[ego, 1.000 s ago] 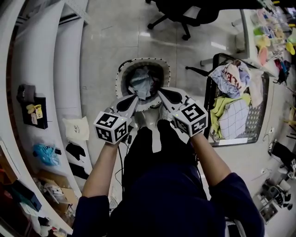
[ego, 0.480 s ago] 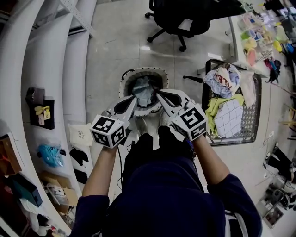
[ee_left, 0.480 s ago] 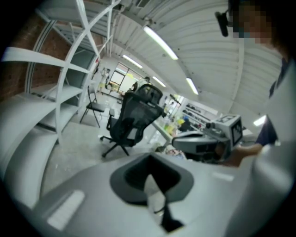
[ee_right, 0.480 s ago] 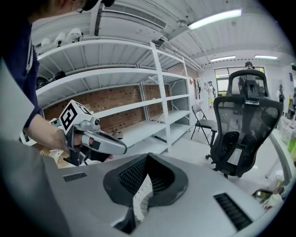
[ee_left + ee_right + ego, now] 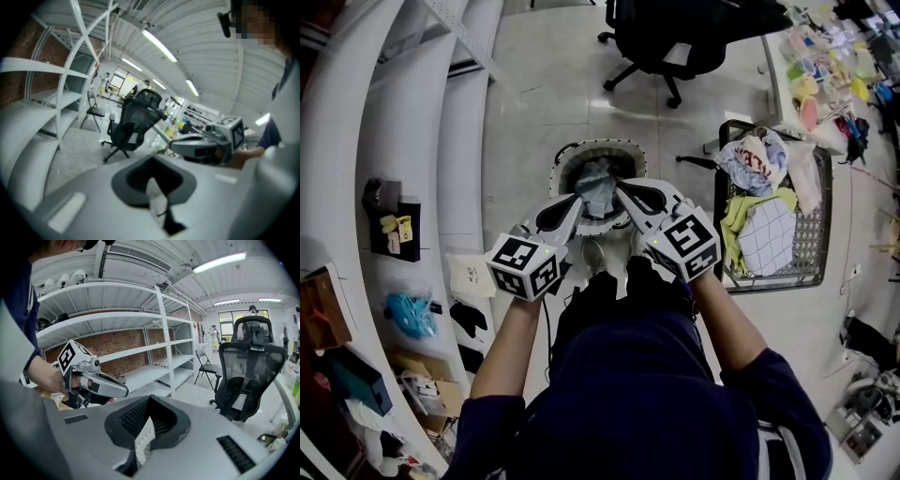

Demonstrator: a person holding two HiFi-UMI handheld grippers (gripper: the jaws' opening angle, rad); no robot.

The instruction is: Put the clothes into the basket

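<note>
Left hand-held gripper (image 5: 575,201) clenched on basket (image 5: 602,144) rim, frame centre | right hand-held gripper (image 5: 621,189) likewise | clothes (image 5: 596,178) inside

In the head view the left gripper (image 5: 575,200) and right gripper (image 5: 623,192) cover the basket's (image 5: 600,143) near rim at centre, leaving the grey garment (image 5: 598,178) partly hidden. The top edge cuts off the office chair (image 5: 675,37). The tabletop clutter (image 5: 825,56) at upper right is too small to identify. Each gripper's jaws close on a pale strip (image 5: 157,199) (image 5: 143,439), blurred in the left gripper view; whether it is rim or cloth cannot be told.

the person wears a navy short-sleeved shirt (image 5: 628,394) and black trousers (image 5: 614,298).
</note>
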